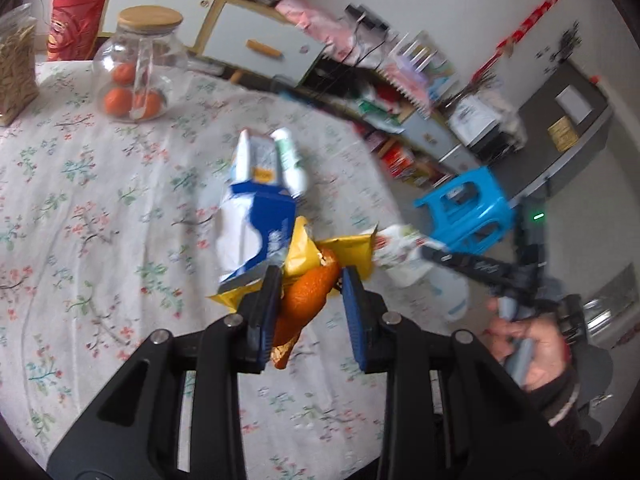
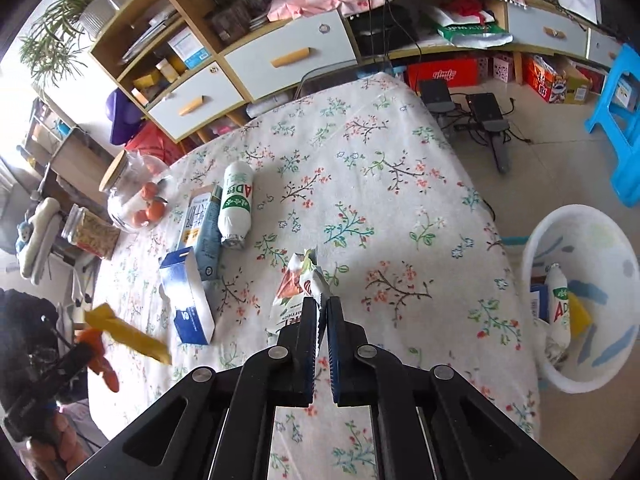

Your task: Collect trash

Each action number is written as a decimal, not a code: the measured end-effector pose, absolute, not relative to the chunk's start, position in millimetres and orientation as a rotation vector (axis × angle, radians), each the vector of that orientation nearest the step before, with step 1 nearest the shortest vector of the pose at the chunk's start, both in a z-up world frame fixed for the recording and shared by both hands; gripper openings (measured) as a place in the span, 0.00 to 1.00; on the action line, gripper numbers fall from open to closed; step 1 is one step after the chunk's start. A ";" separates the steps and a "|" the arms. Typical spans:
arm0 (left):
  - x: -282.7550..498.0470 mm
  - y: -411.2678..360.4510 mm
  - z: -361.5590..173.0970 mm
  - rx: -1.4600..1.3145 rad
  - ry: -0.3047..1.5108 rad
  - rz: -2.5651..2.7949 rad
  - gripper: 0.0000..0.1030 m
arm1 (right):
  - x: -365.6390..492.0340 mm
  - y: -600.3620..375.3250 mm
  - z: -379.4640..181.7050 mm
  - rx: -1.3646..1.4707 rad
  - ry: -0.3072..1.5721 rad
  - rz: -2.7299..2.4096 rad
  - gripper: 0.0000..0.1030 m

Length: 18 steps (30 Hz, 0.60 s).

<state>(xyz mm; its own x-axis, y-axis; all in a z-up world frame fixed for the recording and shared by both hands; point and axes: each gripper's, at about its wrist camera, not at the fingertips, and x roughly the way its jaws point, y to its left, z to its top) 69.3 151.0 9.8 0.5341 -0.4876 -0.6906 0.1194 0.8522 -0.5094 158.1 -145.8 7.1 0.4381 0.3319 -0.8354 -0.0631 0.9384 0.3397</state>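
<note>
Left gripper (image 1: pixel 308 296): jaws pinching orange peel (image 1: pixel 306 300) with a yellow wrapper (image 1: pixel 340 250), lifted off the table (image 1: pixel 80 200).
Right gripper (image 2: pixel 323 320): jaws pressed on a crumpled snack packet (image 2: pixel 298 288) near the table's middle.
Done: white bin (image 2: pixel 580 376) on the floor beside the table already holds a bottle and wrappers.
Left: blue box (image 2: pixel 188 300), carton (image 2: pixel 202 228), white bottle (image 2: pixel 237 204) — all toward the far-left edge — look unclaimed.
Progress: roughly midway, I judge.

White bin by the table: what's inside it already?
In the white bin: a white AD bottle standing against the wall, something yellow beside it, and a blue-edged box at the left. The near rim hides the bin's floor and anything lower.
</note>
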 end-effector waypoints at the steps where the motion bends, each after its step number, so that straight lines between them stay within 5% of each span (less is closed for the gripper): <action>1: 72.3 147.5 0.6 -0.394 0.998 -0.338 0.32 | 156.3 -148.4 7.3 0.272 1.094 0.247 0.06; 7: 82.4 151.1 -62.8 -0.384 1.299 -0.185 0.29 | 146.7 -156.4 5.0 0.258 1.109 0.249 0.06; 14: 75.3 174.4 -39.9 -0.480 1.177 -0.250 0.28 | 142.7 -162.6 8.8 0.252 1.103 0.256 0.06; 16: 72.2 180.1 -31.5 -0.469 1.141 -0.246 0.35 | 143.0 -163.2 8.7 0.257 1.105 0.255 0.06; 18: 70.1 186.5 -30.6 -0.475 1.134 -0.220 0.60 | 143.0 -163.8 8.6 0.260 1.106 0.254 0.06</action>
<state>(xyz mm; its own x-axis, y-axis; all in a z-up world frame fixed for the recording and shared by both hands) 70.1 186.5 -30.6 0.4152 -0.4036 -0.8153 -0.0687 0.8797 -0.4704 143.0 -163.8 8.6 0.4256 0.3286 -0.8431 -0.0720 0.9411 0.3304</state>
